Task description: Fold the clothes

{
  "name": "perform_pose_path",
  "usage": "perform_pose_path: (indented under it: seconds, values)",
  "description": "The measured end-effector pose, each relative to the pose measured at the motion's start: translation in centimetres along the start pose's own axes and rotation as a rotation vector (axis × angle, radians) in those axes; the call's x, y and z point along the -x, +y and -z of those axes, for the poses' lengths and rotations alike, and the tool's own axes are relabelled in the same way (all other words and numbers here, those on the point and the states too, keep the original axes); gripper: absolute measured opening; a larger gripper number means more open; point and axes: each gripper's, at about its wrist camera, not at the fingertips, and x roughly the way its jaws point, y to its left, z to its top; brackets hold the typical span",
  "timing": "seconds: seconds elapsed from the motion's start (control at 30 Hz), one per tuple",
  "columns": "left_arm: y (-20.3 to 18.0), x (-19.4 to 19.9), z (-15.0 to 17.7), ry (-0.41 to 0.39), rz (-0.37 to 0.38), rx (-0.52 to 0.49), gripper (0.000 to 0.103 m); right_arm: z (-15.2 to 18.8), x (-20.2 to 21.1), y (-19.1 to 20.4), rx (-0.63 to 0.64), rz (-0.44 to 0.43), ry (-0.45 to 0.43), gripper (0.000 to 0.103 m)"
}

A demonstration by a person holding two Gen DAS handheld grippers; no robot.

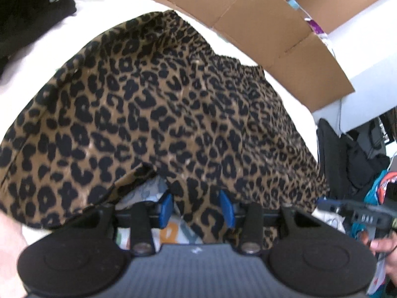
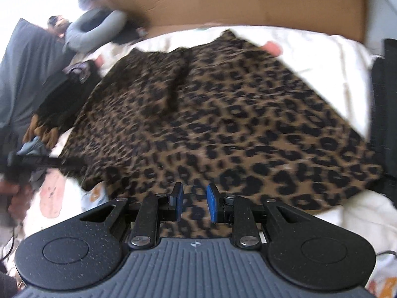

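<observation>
A leopard-print garment (image 1: 158, 114) lies spread over a white bed cover (image 1: 104, 17). My left gripper (image 1: 197, 207) has its blue pads apart, with a hem of the garment hanging between them; the cloth hides the fingertips. In the right wrist view the same leopard-print garment (image 2: 223, 124) spreads ahead. My right gripper (image 2: 194, 206) has its blue pads a short way apart at the garment's near edge, with cloth lying between and under them. The view is blurred.
A flattened cardboard box (image 1: 260, 19) lies beyond the garment, and shows in the right wrist view (image 2: 248, 2). Dark clothes (image 1: 27, 7) sit at the far left. A grey neck pillow (image 2: 94, 29) and dark clothes (image 2: 62, 94) lie left. The other gripper (image 1: 359, 213) shows at right.
</observation>
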Motion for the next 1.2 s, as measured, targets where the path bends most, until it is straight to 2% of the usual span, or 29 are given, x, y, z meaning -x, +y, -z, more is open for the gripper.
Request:
perform_pose_path:
  seconds: [0.37,0.4,0.43,0.53,0.9,0.97,1.03,1.13,1.2]
  values:
    - [1.2,-3.4,-2.3,-0.01,0.048,0.018,0.042,-0.4,-4.1,4.9,0.15,-0.089,0.081,0.024]
    - [1.3,-3.7,-2.5,-0.008,0.049,0.019,0.041,-0.5,-4.5,5.3,0.161,-0.096,0.086,0.029]
    - [1.3,-4.1,-2.6,-0.005,0.053,0.023,0.041,-0.6,-4.9,5.7,0.171,-0.103,0.092,0.043]
    - [1.4,-5.0,-3.1,-0.001,0.069,0.033,0.041,-0.8,-6.0,7.1,0.216,-0.122,0.097,0.053]
    - [2.3,-6.6,-4.0,-0.002,0.111,0.101,0.041,-1.2,-10.1,13.9,0.477,-0.162,0.057,0.053]
    - [2.4,-6.4,-3.9,-0.011,0.116,0.116,0.041,-1.1,-11.0,14.4,0.519,-0.144,0.061,0.049]
    - [2.5,-6.0,-3.8,-0.023,0.116,0.134,0.038,-1.1,-11.8,14.6,0.539,-0.12,0.073,0.011]
    - [2.4,-4.4,-3.0,-0.045,0.122,0.139,0.037,-1.6,-11.9,14.0,0.494,-0.119,0.077,0.003]
    - [2.3,-2.8,-2.3,-0.068,0.117,0.133,0.037,-1.9,-11.6,13.7,0.46,-0.13,0.071,0.003]
